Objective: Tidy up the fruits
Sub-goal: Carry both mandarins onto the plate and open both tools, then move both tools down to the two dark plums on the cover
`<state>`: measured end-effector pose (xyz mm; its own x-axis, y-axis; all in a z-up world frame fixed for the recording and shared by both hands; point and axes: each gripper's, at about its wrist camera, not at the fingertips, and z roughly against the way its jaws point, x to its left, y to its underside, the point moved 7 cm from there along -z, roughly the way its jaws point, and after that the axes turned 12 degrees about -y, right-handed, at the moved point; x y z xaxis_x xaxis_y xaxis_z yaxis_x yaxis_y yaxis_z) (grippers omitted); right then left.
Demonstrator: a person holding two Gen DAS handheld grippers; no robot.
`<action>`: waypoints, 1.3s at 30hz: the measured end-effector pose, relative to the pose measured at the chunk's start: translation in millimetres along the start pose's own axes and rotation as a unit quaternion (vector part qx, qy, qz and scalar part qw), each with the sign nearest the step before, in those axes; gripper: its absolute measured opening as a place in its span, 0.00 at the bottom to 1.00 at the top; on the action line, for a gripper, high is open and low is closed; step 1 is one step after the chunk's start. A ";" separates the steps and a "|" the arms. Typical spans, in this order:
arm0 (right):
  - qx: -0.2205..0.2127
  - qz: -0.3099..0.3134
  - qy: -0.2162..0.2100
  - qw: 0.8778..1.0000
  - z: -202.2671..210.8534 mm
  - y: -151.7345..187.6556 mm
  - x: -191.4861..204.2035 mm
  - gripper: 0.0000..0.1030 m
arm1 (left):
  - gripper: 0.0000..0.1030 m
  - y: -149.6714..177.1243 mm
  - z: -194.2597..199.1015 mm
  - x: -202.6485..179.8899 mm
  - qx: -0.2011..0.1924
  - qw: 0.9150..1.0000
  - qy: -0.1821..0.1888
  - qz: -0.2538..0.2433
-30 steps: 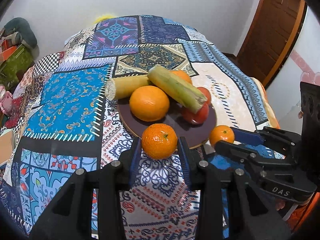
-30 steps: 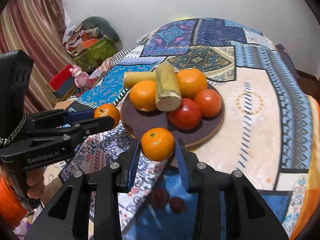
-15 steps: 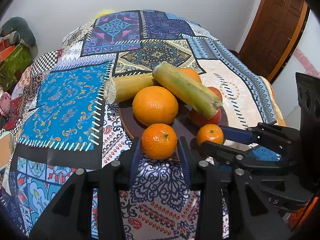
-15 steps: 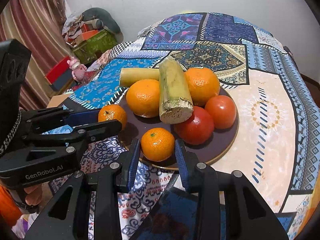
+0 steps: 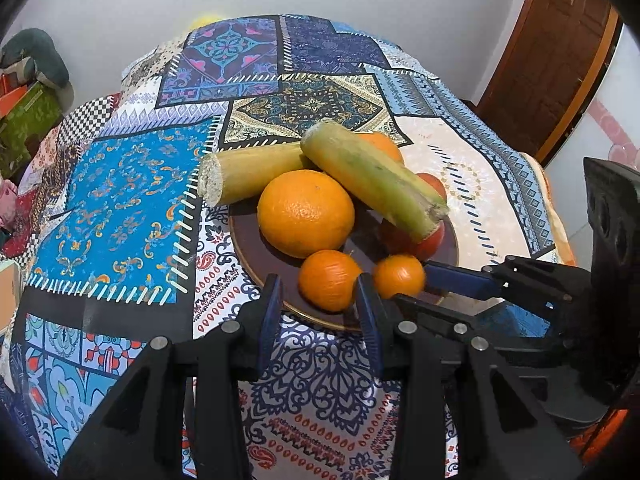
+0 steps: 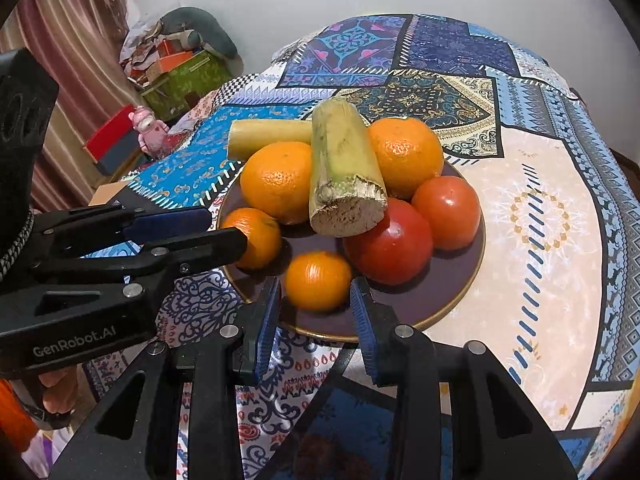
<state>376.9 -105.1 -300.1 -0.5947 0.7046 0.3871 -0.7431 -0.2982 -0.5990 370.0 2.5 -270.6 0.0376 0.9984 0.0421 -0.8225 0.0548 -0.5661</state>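
A dark brown plate (image 5: 244,240) (image 6: 452,300) holds large oranges (image 5: 306,213) (image 6: 404,156), two tomatoes (image 6: 390,242), and two sugarcane pieces (image 5: 374,178) (image 6: 342,168). My left gripper (image 5: 319,294) has opened; its small mandarin (image 5: 329,280) rests on the plate's near rim, with a gap on the left side. My right gripper (image 6: 315,290) has also opened around its mandarin (image 6: 318,280), which sits on the plate. Each gripper shows in the other view, the right one (image 5: 412,284) and the left one (image 6: 224,226).
The round table wears a patchwork cloth (image 5: 120,200) (image 6: 540,220). A wooden door (image 5: 552,48) stands at the right. Boxes and clutter (image 6: 180,76) and a pink toy (image 6: 150,128) lie beyond the table's left edge.
Both grippers moved forward over the plate, lowered their mandarins onto it and opened their jaws slightly. The mandarins now rest side by side on the plate's near part.
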 end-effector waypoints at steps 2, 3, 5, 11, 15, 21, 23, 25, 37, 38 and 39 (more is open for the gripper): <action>-0.001 -0.002 -0.001 1.000 2.5 -0.2 0.8 0.33 | 0.36 0.3 3.2 -0.6 -0.003 1.000 -0.006 -0.002; -0.003 -0.001 0.000 1.000 4.8 -0.1 1.3 0.34 | 0.36 0.4 5.6 -0.4 -0.003 1.000 -0.005 -0.001; -0.011 0.001 0.003 1.000 11.7 0.2 2.6 0.36 | 0.36 0.4 10.4 0.1 -0.005 1.000 -0.005 0.002; -0.030 -0.002 0.014 0.999 37.7 4.6 1.8 0.39 | 0.37 -1.1 32.2 0.6 -0.020 1.000 -0.007 0.007; -0.042 -0.002 0.024 0.999 58.1 9.2 0.3 0.41 | 0.39 1.5 48.0 -3.6 -0.029 1.000 -0.006 0.004; -0.050 -0.005 0.042 0.998 82.9 23.2 -6.0 0.42 | 0.44 13.2 59.9 -18.3 -0.028 1.000 0.000 0.006; -0.048 -0.006 0.050 0.998 88.7 33.5 -9.3 0.43 | 0.44 18.4 60.1 -24.7 -0.023 1.000 0.004 0.002; -0.042 -0.010 0.052 0.998 91.2 42.1 -12.1 0.43 | 0.44 25.4 59.0 -31.9 -0.015 1.000 0.010 -0.001; -0.033 -0.016 0.051 0.998 95.9 79.4 -19.4 0.42 | 0.42 71.0 39.1 -81.4 0.033 0.998 0.042 -0.043; -0.034 -0.015 0.051 0.998 95.3 79.7 -18.7 0.41 | 0.42 71.5 38.3 -84.6 0.033 0.997 0.043 -0.046; -0.035 -0.013 0.050 0.998 93.8 79.6 -18.2 0.39 | 0.42 71.5 37.3 -88.6 0.033 0.997 0.045 -0.049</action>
<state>299.8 -202.0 -289.0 -0.5393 0.7735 0.3329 -0.7328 -0.2363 -0.6381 286.7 -82.6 -284.1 0.1679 0.9856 0.0182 -0.8480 0.1538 -0.5072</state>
